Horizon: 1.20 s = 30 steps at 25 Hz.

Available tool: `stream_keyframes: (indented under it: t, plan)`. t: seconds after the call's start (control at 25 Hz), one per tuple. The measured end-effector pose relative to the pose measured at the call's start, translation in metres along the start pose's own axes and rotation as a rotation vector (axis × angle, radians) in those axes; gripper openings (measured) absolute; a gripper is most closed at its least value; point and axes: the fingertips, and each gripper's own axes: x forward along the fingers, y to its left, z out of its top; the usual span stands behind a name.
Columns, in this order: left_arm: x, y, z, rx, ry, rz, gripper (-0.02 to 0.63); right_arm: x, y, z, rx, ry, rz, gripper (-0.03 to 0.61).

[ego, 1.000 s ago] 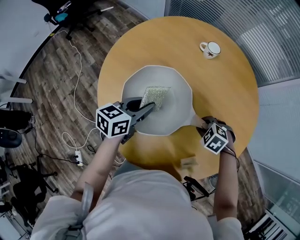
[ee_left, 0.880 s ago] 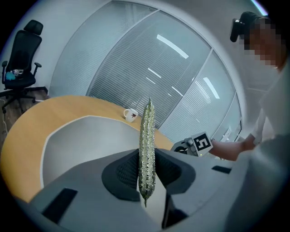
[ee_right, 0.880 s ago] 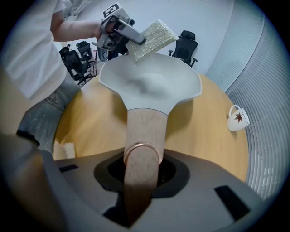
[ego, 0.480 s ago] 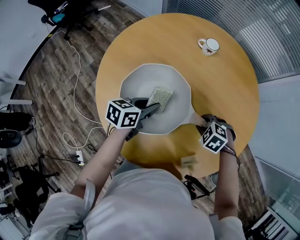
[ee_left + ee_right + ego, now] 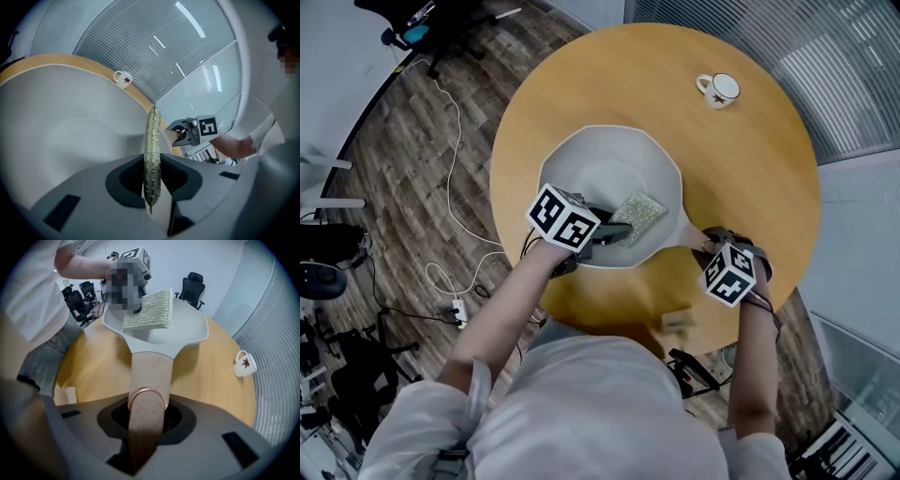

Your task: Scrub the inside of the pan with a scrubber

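Left tongs (image 5: 151,165) closed on the scrubber (image 5: 640,210): the flat, glittery green-gold pad is pinched edge-on between the jaws and stands out well past the tips. Scrubber is inside the pan (image 5: 602,157), low on the side nearest the handle (image 5: 149,367); whether it presses on the pan surface cannot be told from any view. Right tongs (image 5: 146,411) clamped on the wooden handle at its copper-coloured ring, pointing steeply down. Pan is pale grey with an angular rim and rests on the round wooden worktop (image 5: 750,159), towards the person's side. White mug (image 5: 719,92) with a red leaf mark stands well apart on the far side. Small pale block (image 5: 677,324) lies by the worktop's near edge, between the two forearms.
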Motion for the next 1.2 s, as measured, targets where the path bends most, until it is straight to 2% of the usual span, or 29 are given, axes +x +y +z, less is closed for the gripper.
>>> stream_keyframes:
  t: [0.12,0.4,0.52,0.64,0.88,1.2]
  plan:
    - [0.005,-0.013,0.000,0.003,0.042,-0.060,0.083,-0.001,0.000,0.001,0.000,0.001,-0.001,0.104]
    - [0.014,-0.017,-0.008,-0.015,0.166,-0.151,0.083,0.001,0.001,0.001,-0.002,0.002,-0.003,0.104]
    - [0.017,-0.017,-0.011,-0.023,0.195,-0.169,0.081,0.001,0.002,0.000,-0.003,0.002,-0.003,0.104]
    - [0.019,-0.009,-0.013,-0.019,0.216,-0.139,0.083,0.002,0.001,0.000,-0.005,0.003,-0.003,0.104]
    - [0.025,0.002,-0.020,0.042,0.289,-0.062,0.081,0.003,0.000,-0.002,-0.007,0.004,-0.003,0.104]
    - [0.030,0.016,-0.024,0.051,0.300,0.002,0.081,0.003,0.001,-0.002,-0.010,0.010,-0.005,0.104]
